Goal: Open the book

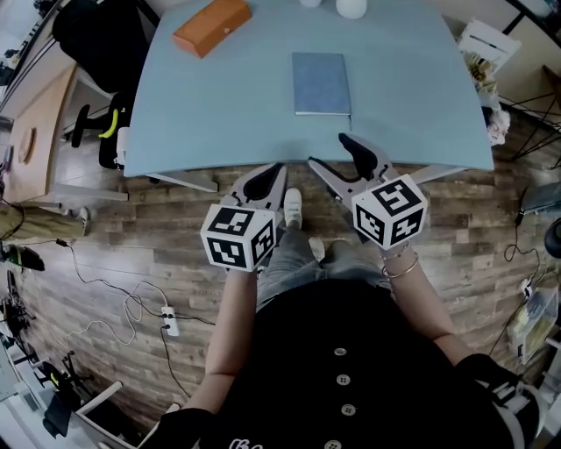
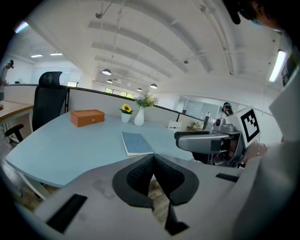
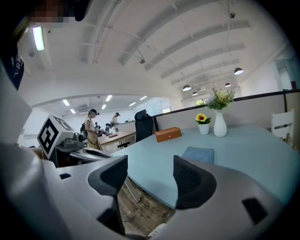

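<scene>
The book [image 1: 321,83] is laid on the worktop [image 1: 412,96] at upper centre, the box [image 1: 211,24] upper left of it.

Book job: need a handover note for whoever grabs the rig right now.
Book: closed, lying flat on the blue table, toward its near edge.
Left gripper: fingers together with nothing between them, held short of the table's near edge.
Right gripper: fingers apart, empty, at the near edge just short of the book, not touching it.
Done: nothing, the cover is down.
Left: bring a gripper to the book, catch the cover edge, swing it open.
</scene>
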Action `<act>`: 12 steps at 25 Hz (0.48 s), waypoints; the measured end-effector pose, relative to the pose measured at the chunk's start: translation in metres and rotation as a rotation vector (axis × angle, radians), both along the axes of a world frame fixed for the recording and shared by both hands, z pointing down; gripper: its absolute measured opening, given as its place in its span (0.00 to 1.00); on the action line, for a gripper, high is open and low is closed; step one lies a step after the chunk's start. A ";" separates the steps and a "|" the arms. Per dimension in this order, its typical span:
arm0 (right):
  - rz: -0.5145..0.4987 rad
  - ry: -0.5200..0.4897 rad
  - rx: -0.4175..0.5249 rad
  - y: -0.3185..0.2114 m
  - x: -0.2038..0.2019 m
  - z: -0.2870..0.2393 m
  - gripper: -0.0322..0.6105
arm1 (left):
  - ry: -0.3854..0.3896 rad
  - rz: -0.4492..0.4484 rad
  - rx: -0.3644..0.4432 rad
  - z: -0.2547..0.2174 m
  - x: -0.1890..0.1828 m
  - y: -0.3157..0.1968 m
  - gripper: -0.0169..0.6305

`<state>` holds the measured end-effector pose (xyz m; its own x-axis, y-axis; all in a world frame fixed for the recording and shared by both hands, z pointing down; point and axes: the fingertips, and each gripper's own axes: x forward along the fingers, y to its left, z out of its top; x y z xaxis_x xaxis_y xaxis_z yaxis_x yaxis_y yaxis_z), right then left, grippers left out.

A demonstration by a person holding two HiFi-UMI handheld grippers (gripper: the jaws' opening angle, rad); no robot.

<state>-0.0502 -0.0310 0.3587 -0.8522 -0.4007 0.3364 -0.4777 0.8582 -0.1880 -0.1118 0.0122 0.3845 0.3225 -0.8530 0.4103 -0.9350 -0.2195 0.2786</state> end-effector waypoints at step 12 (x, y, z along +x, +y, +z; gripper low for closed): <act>-0.006 0.045 -0.021 -0.054 -0.042 0.015 0.50 | 0.021 0.061 -0.021 0.013 -0.027 -0.071 0.05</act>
